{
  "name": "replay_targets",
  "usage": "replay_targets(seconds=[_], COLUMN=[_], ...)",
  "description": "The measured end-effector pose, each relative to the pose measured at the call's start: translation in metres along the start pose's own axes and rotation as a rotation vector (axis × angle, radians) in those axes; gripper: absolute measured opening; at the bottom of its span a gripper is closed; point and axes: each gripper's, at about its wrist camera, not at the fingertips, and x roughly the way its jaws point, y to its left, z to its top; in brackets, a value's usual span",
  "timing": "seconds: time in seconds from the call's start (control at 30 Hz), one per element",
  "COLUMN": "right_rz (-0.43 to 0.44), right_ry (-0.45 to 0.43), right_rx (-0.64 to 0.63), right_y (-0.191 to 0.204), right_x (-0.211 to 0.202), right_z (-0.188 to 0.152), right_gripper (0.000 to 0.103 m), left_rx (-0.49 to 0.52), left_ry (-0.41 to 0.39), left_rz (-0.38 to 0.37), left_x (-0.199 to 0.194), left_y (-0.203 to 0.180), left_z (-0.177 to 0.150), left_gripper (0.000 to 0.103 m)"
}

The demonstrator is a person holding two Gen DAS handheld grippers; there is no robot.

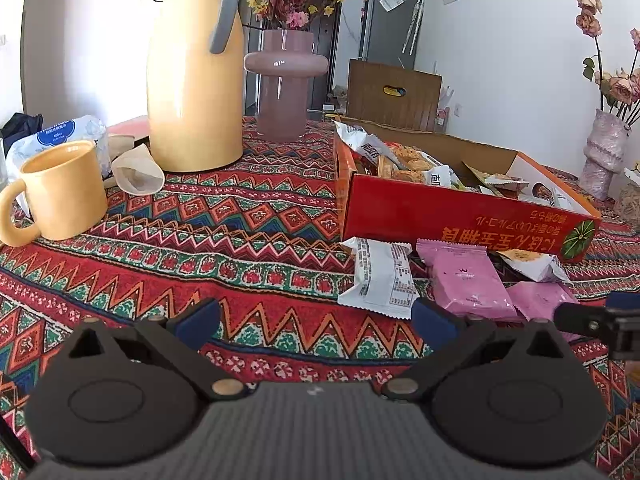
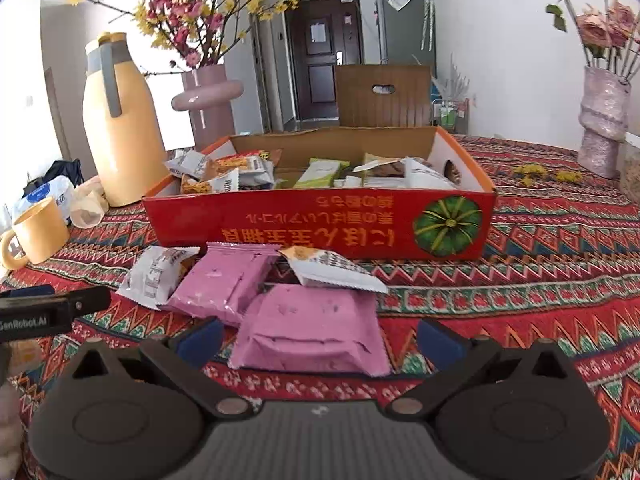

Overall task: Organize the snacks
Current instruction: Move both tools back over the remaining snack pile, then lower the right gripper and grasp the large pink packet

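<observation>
Two pink packets (image 2: 312, 328) just ahead of open right claw (image 2: 320, 338).

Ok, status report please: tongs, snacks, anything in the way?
Both tongs open, empty: left, right. Four packets loose beside red cardboard snack box; nearest, pink foil packet. Path clear.

In my left camera the top of the yellow jug (image 1: 195, 76) runs off the upper edge, and my right gripper (image 1: 600, 320) pokes in at the right edge with only its tip showing, so I cannot tell how its jaws stand. The red box (image 2: 320, 220) wall hides the lower parts of the snacks inside it. A white packet (image 2: 332, 272) covers the far end of the near pink packet (image 2: 312, 332). The blue-labelled bag (image 1: 68, 136) print is too small to read.
</observation>
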Motion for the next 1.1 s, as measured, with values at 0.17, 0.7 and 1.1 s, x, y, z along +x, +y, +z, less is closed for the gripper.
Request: replay_targets(seconds=[0.17, 0.7, 1.1], right_rz=[-0.004, -0.067, -0.037], right_ry=[0.073, 0.159, 0.098], right_rx=[-0.001, -0.058, -0.096], right_y=[0.004, 0.009, 0.011], right_x=[0.023, 0.054, 0.036], right_z=[0.012, 0.006, 0.002], right_gripper=[0.103, 0.103, 0.06], left_rx=[-0.006, -0.024, -0.033], left_ry=[0.006, 0.019, 0.023], left_rz=[-0.005, -0.008, -0.011], left_x=[0.001, 0.003, 0.003], left_y=[0.001, 0.004, 0.005], left_z=[0.0, 0.0, 0.001], left_gripper=[0.103, 0.103, 0.103])
